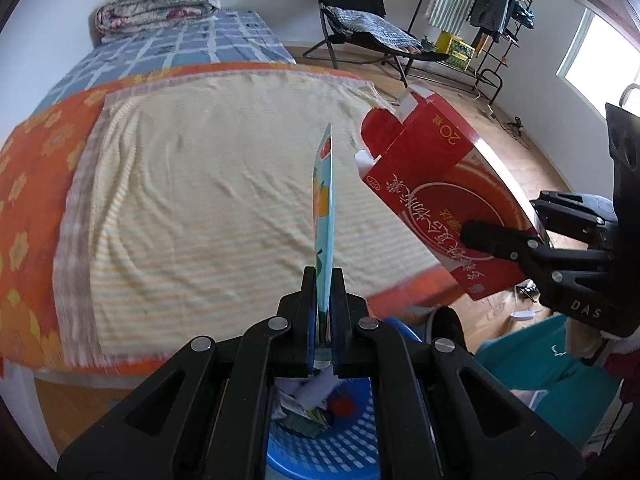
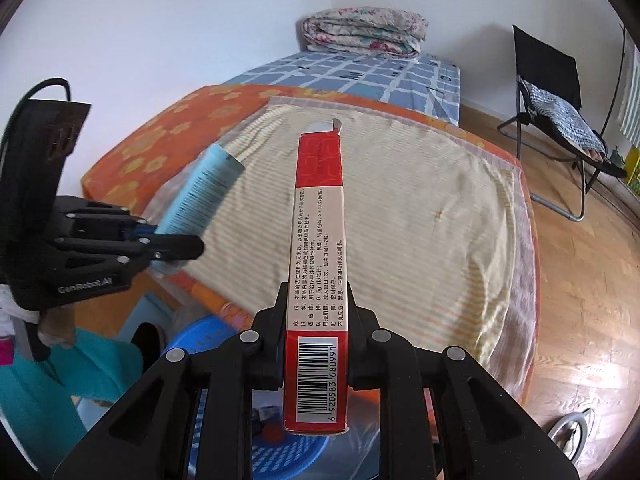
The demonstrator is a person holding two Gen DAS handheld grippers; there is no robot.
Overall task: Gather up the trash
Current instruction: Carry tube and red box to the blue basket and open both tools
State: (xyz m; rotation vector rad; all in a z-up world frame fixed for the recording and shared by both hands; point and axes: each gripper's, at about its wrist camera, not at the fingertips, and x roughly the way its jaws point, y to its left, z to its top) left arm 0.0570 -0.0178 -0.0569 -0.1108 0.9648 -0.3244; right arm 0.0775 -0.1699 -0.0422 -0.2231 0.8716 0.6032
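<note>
My left gripper (image 1: 323,280) is shut on a flat light-blue packet (image 1: 325,208) held edge-on above the bed's near edge; the packet also shows in the right wrist view (image 2: 204,188). My right gripper (image 2: 318,292) is shut on a red medicine box (image 2: 318,240) with its end flap open; the box also shows in the left wrist view (image 1: 440,196). A blue plastic basket (image 1: 332,440) with several pieces of trash sits on the floor right below both grippers; its rim shows in the right wrist view (image 2: 200,334).
The bed (image 1: 208,184) with a cream striped blanket lies ahead, a folded quilt (image 1: 160,0) at its far end. A black folding chair (image 1: 360,20) and a clothes rack (image 1: 492,12) stand on the wooden floor to the right. A teal leg and shoe (image 2: 148,340) are beside the basket.
</note>
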